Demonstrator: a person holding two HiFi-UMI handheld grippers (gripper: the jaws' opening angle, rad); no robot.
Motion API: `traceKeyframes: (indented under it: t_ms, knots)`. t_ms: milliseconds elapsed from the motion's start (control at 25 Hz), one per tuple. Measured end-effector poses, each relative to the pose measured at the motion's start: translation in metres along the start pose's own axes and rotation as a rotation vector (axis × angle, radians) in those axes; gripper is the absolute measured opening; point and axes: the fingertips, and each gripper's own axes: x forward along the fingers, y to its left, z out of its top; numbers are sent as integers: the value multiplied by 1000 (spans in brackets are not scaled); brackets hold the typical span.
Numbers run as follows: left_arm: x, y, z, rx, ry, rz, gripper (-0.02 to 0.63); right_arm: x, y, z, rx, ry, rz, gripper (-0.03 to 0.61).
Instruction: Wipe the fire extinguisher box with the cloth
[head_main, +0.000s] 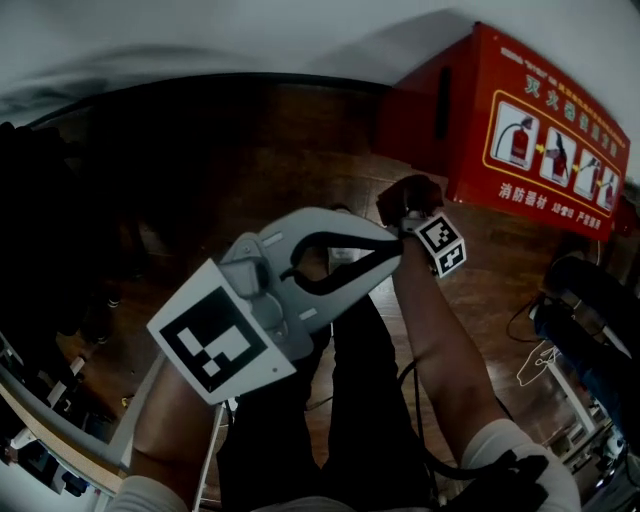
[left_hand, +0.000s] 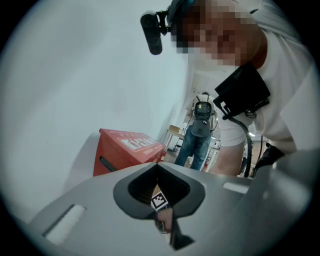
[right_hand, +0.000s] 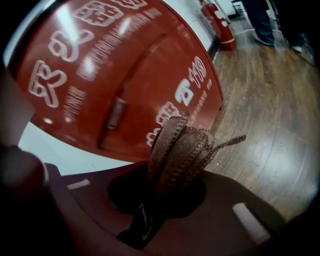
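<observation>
Right gripper (right_hand: 145, 220): I find its jaws clamped on the cloth (right_hand: 180, 152), a brown ribbed cloth that stands bunched up out of the jaws, with a loose corner sticking out to the right. In the right gripper view the cloth is directly in front of the fire extinguisher box (right_hand: 115, 75), whose red face with white lettering fills most of that view. I cannot confirm contact between the cloth and the box.

Left gripper (head_main: 393, 243): its jaws are together at the tips with nothing between them. In the head view it is held up near my body, close beside the right gripper and away from the box.

The box stands on the wooden floor (right_hand: 270, 110) against a pale wall, at the upper right of the head view. A red extinguisher (right_hand: 220, 25) stands on the floor beyond the box. A person in jeans (left_hand: 200, 132) stands in the background of the left gripper view.
</observation>
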Motion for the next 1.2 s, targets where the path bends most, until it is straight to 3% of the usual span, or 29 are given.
traceKeyframes:
  t_ms: [200, 320, 560, 680, 760, 960, 1080, 1200]
  knots:
    - [-25, -55, 68, 18, -26, 23, 0, -134, 90, -6, -268, 159, 78, 46]
    - [-42, -85, 120, 67, -82, 26, 0, -211, 164, 9, -495, 212, 169, 46]
    - [-90, -130, 212, 184, -189, 92, 0, -318, 331, 50, -1089, 277, 445, 46]
    - [-109, -138, 238, 206, -206, 144, 0, -350, 400, 54, -1451, 352, 559, 46]
    - [-122, -132, 248, 208, -210, 219, 0, -361, 437, 51, -1677, 430, 643, 46]
    - [-145, -100, 257, 183, -218, 408, 0, -347, 499, 39, -2150, 774, 839, 46]
    - [-141, -79, 258, 143, -243, 506, 0, -317, 505, 39, -2375, 1017, 907, 46]
    - [-133, -53, 251, 78, -296, 615, 0, -284, 502, 36, -2539, 1294, 1033, 46]
